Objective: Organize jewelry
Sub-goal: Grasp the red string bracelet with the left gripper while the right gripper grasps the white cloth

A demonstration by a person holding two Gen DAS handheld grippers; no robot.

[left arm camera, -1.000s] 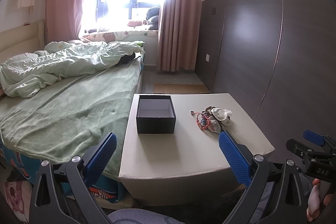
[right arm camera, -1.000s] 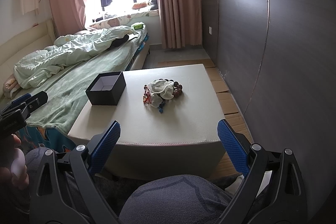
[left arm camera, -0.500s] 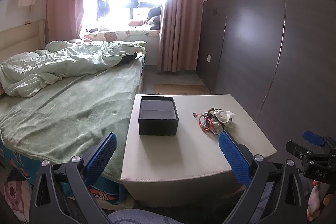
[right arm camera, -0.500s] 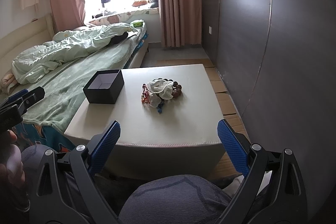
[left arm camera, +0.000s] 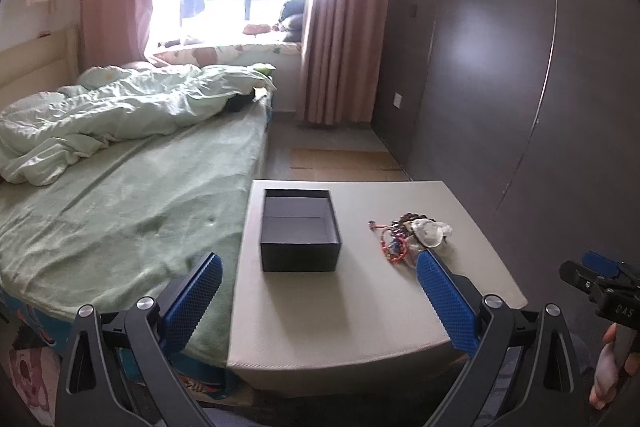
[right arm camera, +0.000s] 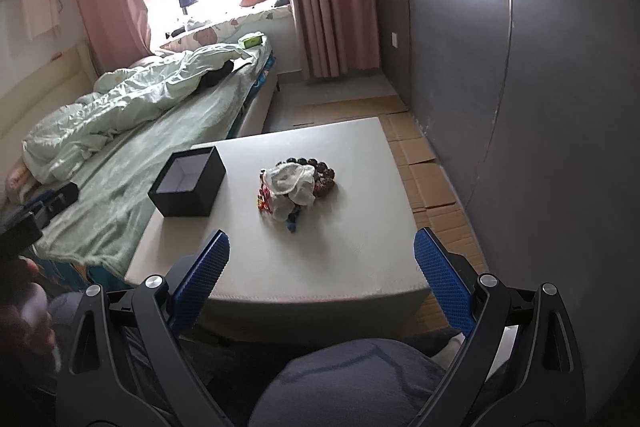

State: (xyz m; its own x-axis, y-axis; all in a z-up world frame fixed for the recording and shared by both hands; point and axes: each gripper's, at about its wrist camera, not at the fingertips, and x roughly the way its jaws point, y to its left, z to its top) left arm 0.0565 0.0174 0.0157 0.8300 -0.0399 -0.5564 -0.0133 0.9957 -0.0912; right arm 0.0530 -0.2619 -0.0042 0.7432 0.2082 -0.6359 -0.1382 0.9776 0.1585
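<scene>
Low table (left arm camera: 360, 315) (right arm camera: 352, 259): beige padded top, set beside the bed (left arm camera: 120, 211) (right arm camera: 132, 163), its left edge against the green bedding.

Box (left arm camera: 298, 235) (right arm camera: 188, 185): black, open-topped, pale inside, nothing visible in it. Stands near the table's left edge, toward the far half.

Jewelry pile (left arm camera: 408, 237) (right arm camera: 296, 183): a tangle of red cord bracelets, dark brown beads and a blue piece, with a crumpled white cloth (left arm camera: 430, 231) (right arm camera: 292, 183) lying on top. It sits near the middle of the table, to the right of the box and apart from it.

Left gripper (left arm camera: 316, 297): both blue pads spread wide, nothing between them. Held short of the table's near edge; the box lies ahead between the two pads' lines, and the jewelry pile shows just past the tip of the right pad, untouched.

Right gripper (right arm camera: 322, 275): pads likewise wide apart and holding nothing. Held at the table's near edge, above the person's knee (right arm camera: 352, 387); the jewelry pile lies straight ahead, well beyond the fingertips, the box ahead and to the left.

Surroundings: dark panelled wall (left arm camera: 500, 99) at the table's right side, flattened cardboard (right arm camera: 424, 167) on the floor between the two.
</scene>
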